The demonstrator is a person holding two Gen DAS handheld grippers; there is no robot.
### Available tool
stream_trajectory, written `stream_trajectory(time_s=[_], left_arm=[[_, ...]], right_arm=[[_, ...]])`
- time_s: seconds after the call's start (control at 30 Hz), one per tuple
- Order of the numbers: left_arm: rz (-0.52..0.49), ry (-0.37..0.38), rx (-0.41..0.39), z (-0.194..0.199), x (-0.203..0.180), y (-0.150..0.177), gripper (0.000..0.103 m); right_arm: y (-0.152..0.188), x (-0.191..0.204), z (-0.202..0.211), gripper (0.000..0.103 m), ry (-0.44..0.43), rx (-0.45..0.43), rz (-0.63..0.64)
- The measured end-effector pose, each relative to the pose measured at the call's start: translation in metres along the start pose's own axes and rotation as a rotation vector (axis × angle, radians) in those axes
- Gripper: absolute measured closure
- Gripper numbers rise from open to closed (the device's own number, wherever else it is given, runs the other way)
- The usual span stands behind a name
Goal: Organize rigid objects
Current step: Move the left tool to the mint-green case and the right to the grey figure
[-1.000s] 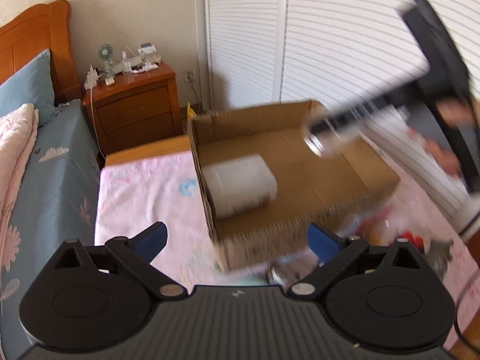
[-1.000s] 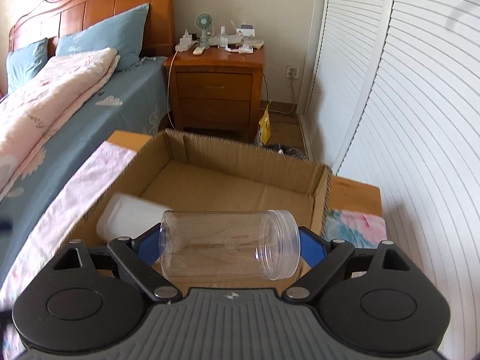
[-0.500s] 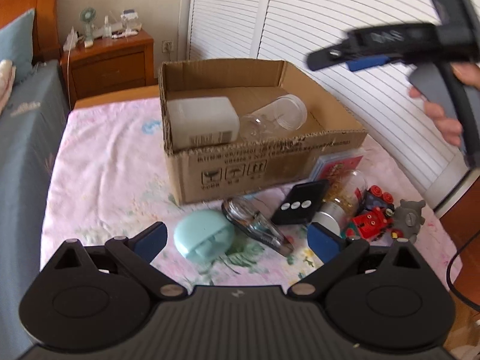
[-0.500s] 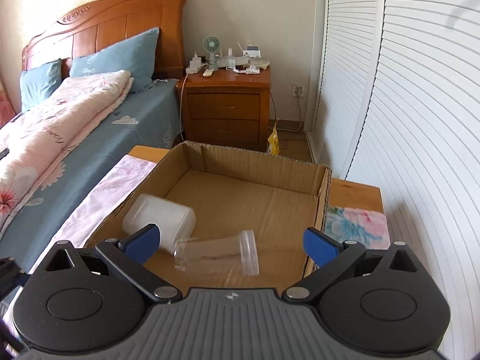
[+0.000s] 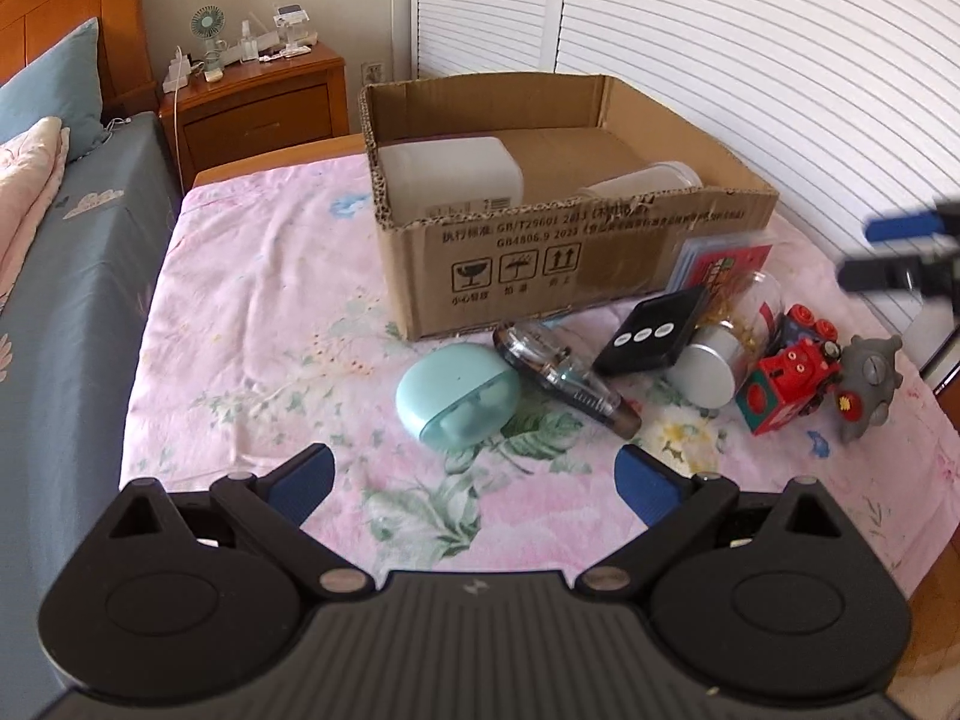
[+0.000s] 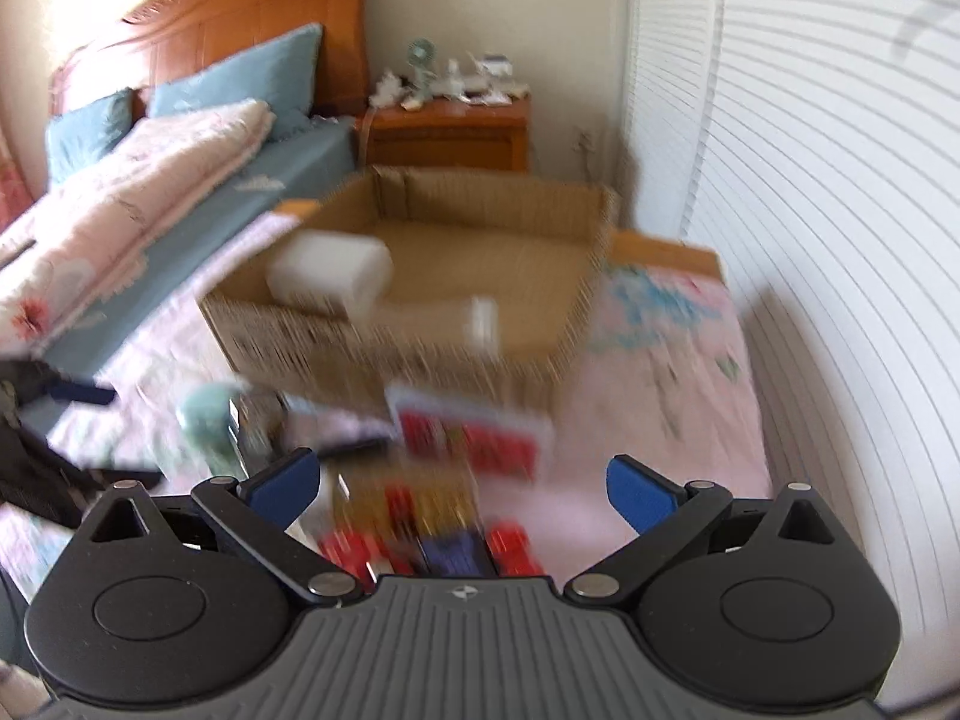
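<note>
Clear jar (image 5: 641, 182) sideways in cardboard box (image 5: 540, 276)

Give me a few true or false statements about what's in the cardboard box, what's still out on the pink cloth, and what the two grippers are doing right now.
1. The clear jar lies inside the cardboard box. True.
2. The left gripper holds the mint green case. False: it is open and empty; the case lies on the pink cloth.
3. The red toy train is in the box. False: it sits on the cloth beside the grey toy.
4. The right gripper is open and empty. True.
5. A white container is in the box. True.
</note>
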State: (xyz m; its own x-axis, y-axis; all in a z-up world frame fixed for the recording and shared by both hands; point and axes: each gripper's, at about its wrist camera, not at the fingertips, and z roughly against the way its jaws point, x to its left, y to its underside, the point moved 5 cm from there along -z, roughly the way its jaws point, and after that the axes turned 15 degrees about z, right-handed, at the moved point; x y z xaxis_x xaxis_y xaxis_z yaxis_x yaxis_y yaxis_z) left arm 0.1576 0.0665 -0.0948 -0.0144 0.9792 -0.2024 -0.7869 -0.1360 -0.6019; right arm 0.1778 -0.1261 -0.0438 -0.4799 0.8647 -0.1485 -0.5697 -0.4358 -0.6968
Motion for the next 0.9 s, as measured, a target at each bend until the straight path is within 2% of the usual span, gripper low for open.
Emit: stream_trajectory(time_s=[0.17, 0.3, 0.47, 0.63, 0.9], left_arm=[[-0.037, -0.031, 0.007, -0.002, 0.004, 0.004, 0.004], [-0.047, -0.036, 0.049, -0.016, 0.005, 0.011, 0.004], [-0.061, -0.041, 0.09, -0.035, 0.005, 0.02, 0.003], [-0.058, 0.0, 0.084, -0.039, 0.009, 0.02, 0.0], [-0.099, 0.029, 0.089, -0.053, 0.01, 0.001, 0.0]], right_arm=[[0.053, 0.007, 0.009, 0.0, 0.037, 0.057, -0.039], [0.082, 0.014, 0.006, 0.0, 0.058, 0.094, -0.051], [0.093, 0.017, -0.008, 0.0, 0.084, 0.133, -0.054], [0.1, 0.019, -0.016, 0.0, 0.077, 0.163, -0.045], [0.102, 0.021, -0.015, 0.0, 0.084, 0.121, -0.025]])
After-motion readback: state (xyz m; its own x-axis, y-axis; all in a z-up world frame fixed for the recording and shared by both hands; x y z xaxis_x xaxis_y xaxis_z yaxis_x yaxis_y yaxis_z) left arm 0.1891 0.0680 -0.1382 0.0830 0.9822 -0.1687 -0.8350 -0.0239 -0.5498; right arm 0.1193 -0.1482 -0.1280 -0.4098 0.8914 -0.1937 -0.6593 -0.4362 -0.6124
